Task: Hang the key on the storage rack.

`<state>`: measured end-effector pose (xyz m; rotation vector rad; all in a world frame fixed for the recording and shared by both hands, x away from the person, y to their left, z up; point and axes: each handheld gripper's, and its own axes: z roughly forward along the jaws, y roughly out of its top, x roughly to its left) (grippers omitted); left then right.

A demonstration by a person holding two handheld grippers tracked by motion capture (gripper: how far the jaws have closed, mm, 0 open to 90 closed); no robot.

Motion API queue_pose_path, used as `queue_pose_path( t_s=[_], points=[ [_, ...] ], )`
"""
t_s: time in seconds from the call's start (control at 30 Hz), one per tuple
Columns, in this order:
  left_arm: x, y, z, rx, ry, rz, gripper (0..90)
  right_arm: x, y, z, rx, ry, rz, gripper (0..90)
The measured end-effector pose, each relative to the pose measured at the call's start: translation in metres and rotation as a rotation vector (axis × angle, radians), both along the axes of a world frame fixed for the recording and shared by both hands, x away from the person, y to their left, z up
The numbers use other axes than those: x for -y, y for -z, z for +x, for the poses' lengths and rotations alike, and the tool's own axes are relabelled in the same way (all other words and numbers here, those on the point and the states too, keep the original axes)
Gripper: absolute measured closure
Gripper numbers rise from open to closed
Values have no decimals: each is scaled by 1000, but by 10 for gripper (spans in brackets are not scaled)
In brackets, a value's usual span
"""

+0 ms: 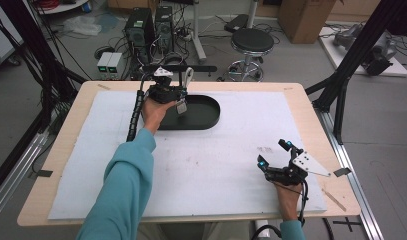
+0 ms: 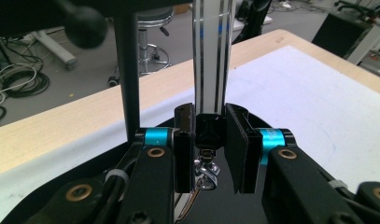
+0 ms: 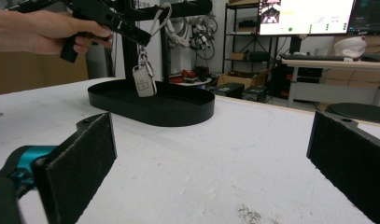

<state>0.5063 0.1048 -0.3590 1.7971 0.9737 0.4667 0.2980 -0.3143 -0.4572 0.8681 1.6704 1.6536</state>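
A black stand with an oval tray base (image 1: 206, 117) sits at the back of the table; its upright post (image 2: 128, 70) carries a horizontal bar at the top. A white strap with dark stripes (image 2: 211, 56) runs up towards that bar. My left gripper (image 2: 210, 140) is shut on the strap's black end piece, over the tray. Below it a metal clasp (image 2: 205, 175) and a light grey key fob (image 3: 143, 83) dangle above the tray (image 3: 178, 109). My right gripper (image 1: 272, 152) rests at the front right of the white mat, open with nothing between its jaws (image 3: 211, 158).
A white mat (image 1: 216, 165) covers most of the wooden table. Behind the table on the floor stand a black stool (image 1: 251, 42), computer towers (image 1: 141, 27) and loose cables. Black frame posts (image 1: 341, 95) flank the table's right side.
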Motion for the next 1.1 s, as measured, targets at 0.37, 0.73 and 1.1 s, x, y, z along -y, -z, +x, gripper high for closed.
queue_pose_path(
  t_s=[0.37, 0.73, 1.1],
  points=[
    [6, 7, 2, 23, -4, 45, 731, 0, 0, 0, 1, -1, -1, 7],
    [5, 10, 3, 61, 54, 61, 694, 1, 0, 0, 2, -1, 1, 7],
    [-21, 5, -27, 190, 196, -149, 17, 1, 0, -1, 12, 1, 0, 7]
  ],
)
